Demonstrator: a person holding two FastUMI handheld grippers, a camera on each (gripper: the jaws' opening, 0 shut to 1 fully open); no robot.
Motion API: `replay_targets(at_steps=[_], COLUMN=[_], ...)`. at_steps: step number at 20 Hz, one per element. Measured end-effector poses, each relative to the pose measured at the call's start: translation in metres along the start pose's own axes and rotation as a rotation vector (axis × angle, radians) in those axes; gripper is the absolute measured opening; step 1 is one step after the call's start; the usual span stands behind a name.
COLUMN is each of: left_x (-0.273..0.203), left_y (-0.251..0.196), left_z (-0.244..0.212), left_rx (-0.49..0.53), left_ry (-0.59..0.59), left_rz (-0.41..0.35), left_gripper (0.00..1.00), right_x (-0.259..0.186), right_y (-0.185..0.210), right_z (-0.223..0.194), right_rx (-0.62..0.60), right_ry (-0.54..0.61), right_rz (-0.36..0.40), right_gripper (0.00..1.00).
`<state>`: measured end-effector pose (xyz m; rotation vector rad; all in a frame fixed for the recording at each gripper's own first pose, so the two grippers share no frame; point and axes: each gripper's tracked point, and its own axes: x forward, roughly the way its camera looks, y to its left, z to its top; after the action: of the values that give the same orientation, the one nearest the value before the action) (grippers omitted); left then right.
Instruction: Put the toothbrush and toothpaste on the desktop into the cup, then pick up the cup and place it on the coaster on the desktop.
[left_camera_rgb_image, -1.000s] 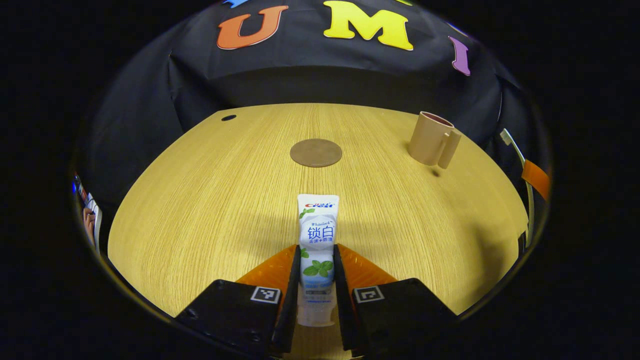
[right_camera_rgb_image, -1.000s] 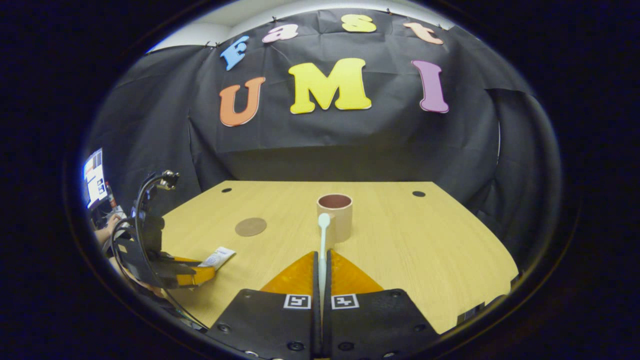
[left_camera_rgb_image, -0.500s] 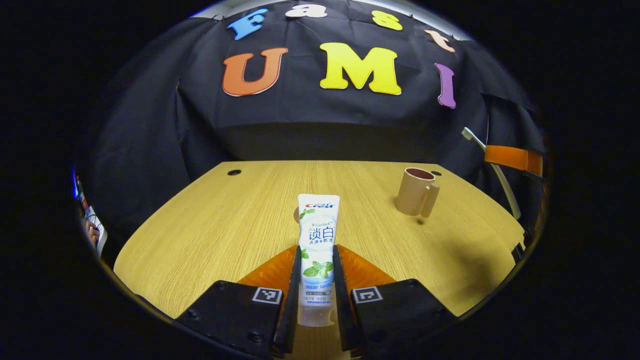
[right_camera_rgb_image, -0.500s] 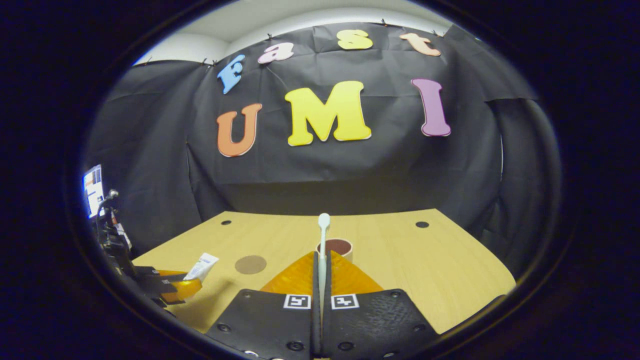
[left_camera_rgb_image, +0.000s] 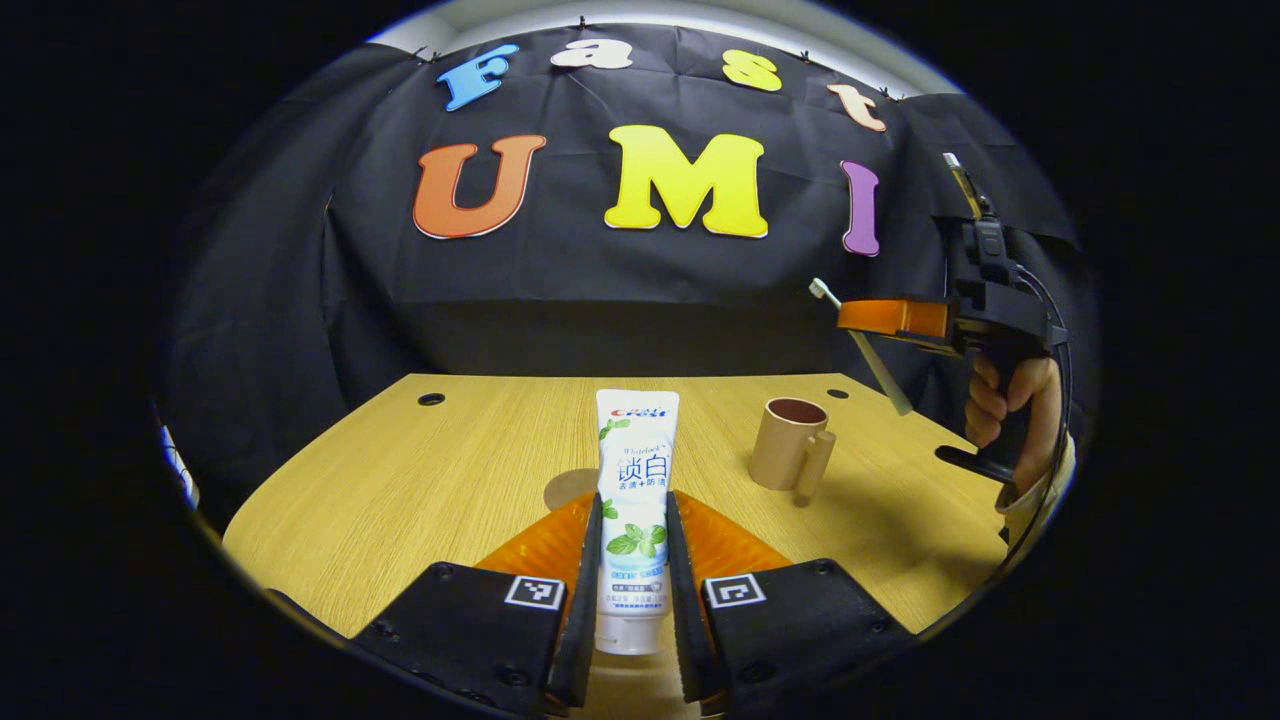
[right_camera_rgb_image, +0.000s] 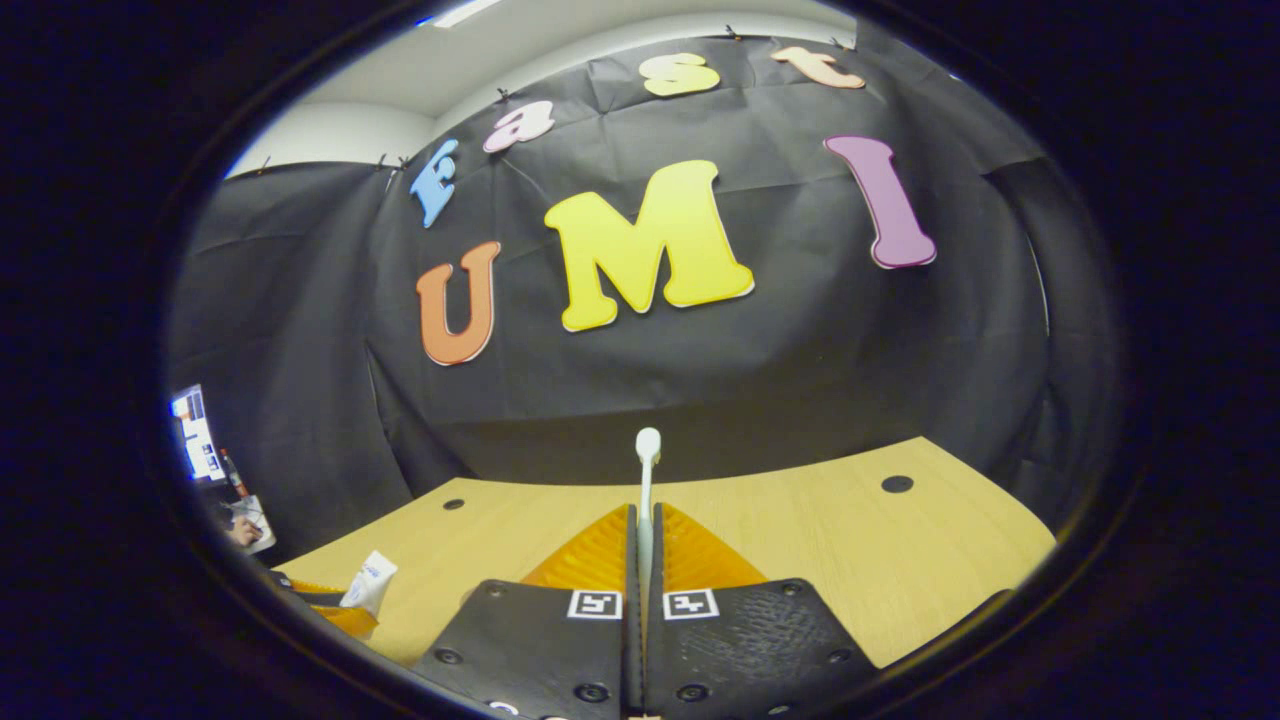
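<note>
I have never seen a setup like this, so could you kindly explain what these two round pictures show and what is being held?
These are no robot arms: a person carries a handheld two-finger gripper in each hand, and a fisheye camera rides on each one, looking forward along its fingers.

The left gripper view shows the left gripper at the bottom, shut on a toothpaste tube that points away from the camera. Beyond it lies a wooden desktop with a tan cup standing upright and a round coaster partly hidden behind the tube. At the right edge, a hand holds the other gripper above the cup.

The right gripper view looks along the right gripper, shut on a toothbrush with its head pointing forward.
</note>
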<state>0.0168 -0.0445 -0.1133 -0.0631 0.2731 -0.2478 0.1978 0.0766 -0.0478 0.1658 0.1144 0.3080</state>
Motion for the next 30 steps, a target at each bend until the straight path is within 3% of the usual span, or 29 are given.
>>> replay_targets(at_steps=[5, 10, 30], left_x=[0.006, 0.01, 0.014], left_y=[-0.005, -0.01, -0.018], left_z=[-0.007, -0.006, -0.008], left_rx=[-0.01, 0.0, -0.005], left_ry=[0.022, 0.026, 0.051], left_rz=[-0.012, -0.021, -0.028], left_gripper=[0.37, 0.37, 0.37], right_x=[0.053, 0.077, 0.082], right_y=[-0.002, -0.004, -0.017], right_z=[-0.004, -0.014, -0.039], right_rx=[-0.05, -0.099, -0.106], right_ry=[-0.043, -0.062, -0.004], right_rz=[0.04, 0.045, 0.036], right_gripper=[0.02, 0.0, 0.05])
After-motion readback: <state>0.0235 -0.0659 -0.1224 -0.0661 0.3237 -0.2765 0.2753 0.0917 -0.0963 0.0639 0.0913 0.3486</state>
